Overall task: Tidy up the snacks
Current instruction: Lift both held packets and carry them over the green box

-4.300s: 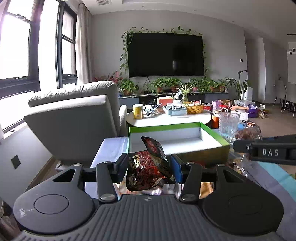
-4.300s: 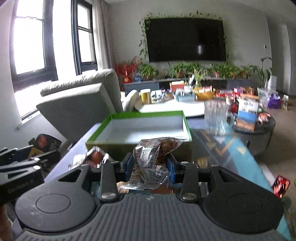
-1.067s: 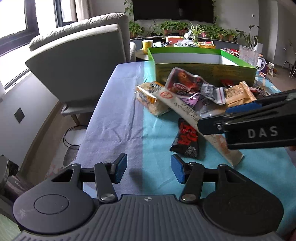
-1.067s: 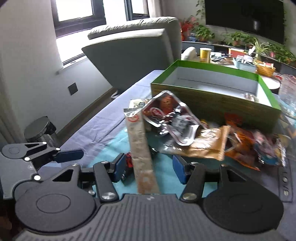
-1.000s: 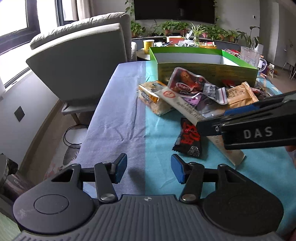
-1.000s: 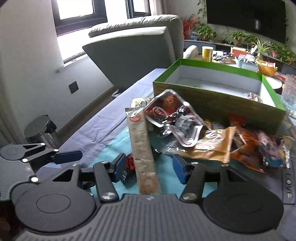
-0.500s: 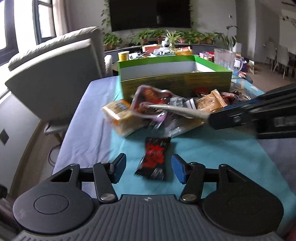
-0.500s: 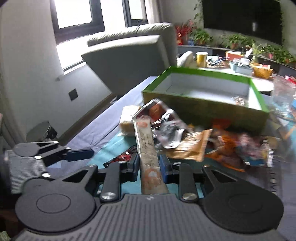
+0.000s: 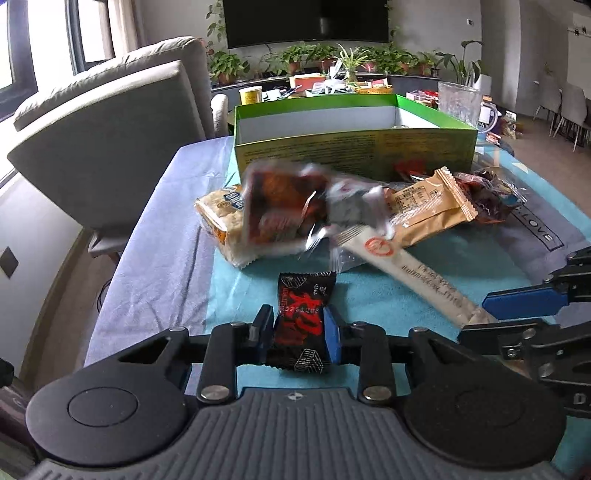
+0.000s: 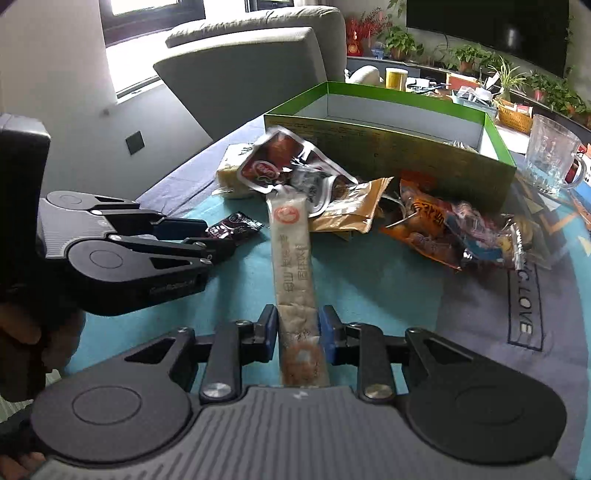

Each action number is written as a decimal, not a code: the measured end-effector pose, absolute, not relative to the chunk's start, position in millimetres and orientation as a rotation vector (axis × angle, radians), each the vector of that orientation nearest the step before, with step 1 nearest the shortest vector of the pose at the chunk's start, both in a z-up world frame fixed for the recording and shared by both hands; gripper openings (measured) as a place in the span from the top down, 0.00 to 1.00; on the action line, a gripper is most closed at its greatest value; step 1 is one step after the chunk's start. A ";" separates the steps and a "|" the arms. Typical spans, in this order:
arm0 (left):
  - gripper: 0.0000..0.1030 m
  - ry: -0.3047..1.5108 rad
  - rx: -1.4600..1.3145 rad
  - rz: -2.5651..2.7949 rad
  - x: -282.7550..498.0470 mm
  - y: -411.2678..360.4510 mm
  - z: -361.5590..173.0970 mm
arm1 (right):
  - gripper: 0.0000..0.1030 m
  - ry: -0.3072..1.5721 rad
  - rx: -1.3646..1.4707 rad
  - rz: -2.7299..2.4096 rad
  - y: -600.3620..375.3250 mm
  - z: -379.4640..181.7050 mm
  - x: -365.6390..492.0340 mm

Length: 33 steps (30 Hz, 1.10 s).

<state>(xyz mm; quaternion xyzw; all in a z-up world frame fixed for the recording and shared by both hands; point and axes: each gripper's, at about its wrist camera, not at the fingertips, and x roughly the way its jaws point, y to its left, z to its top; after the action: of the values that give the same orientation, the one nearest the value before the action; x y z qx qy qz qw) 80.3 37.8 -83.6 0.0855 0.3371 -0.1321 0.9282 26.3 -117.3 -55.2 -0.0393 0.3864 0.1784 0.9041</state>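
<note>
From my left wrist view, my left gripper (image 9: 300,334) is clenched on a black packet (image 9: 303,321) with red print, its far end lying on the teal cloth (image 9: 369,295) that covers the bench. Just beyond lies a blurred heap of snacks (image 9: 295,214), with a cracker pack (image 9: 225,221) at its left and a tan pack (image 9: 424,206) at its right. The green box (image 9: 354,147) stands open behind the heap, against it. At right, my right gripper (image 9: 517,314) grasps the near end of a long pale stick pack (image 9: 413,273). A grey armchair (image 9: 110,136) stands left of the bench, a television (image 9: 306,22) and potted plants (image 9: 332,59) along the far wall.

From my right wrist view, my right gripper (image 10: 298,334) grasps the stick pack (image 10: 293,266) at its near end, though its jaws are easing open a little; the pack's far end is tucked into the heap (image 10: 295,173). The box (image 10: 388,140) lies behind the heap. My left gripper (image 10: 207,236) sits at left, clamped on the black packet (image 10: 236,227). More wrapped snacks (image 10: 461,229) are strewn at right, and a glass mug (image 10: 552,158) stands beside the box. The armchair (image 10: 251,70) fills the left background.
</note>
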 end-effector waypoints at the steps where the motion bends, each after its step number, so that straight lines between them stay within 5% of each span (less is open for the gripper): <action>1: 0.73 0.693 0.168 -0.271 80.3 38.8 -83.7 | 0.70 0.799 -0.084 0.374 -116.3 -55.6 27.9; 5: 0.73 0.691 0.171 -0.274 81.0 39.4 -83.6 | 0.58 0.792 -0.083 0.378 -112.0 -56.2 37.3; 11: 0.73 0.701 0.143 -0.262 86.0 44.4 -84.1 | 0.58 0.816 -0.131 0.390 -98.9 -62.2 55.2; 13: 0.73 0.696 0.144 -0.266 85.3 44.9 -84.5 | 0.70 0.814 -0.151 0.399 -98.7 -60.7 51.9; 27: 0.75 0.573 0.111 -0.293 57.5 50.6 -43.2 | 0.79 0.645 -0.019 0.367 -124.9 -2.9 19.4; 29: 0.75 0.544 0.117 -0.292 55.8 48.5 -35.4 | 0.89 0.618 -0.008 0.351 -128.8 2.0 19.1; 33: 0.75 0.505 0.132 -0.309 54.9 40.8 -25.6 | 0.89 0.588 0.004 0.329 -134.7 7.4 21.0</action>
<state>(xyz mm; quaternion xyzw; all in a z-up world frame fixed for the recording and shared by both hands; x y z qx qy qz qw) 54.9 40.8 -25.6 0.0650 0.2485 -0.1523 0.9544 21.0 -134.7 7.4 0.0022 0.2884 0.1615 0.9438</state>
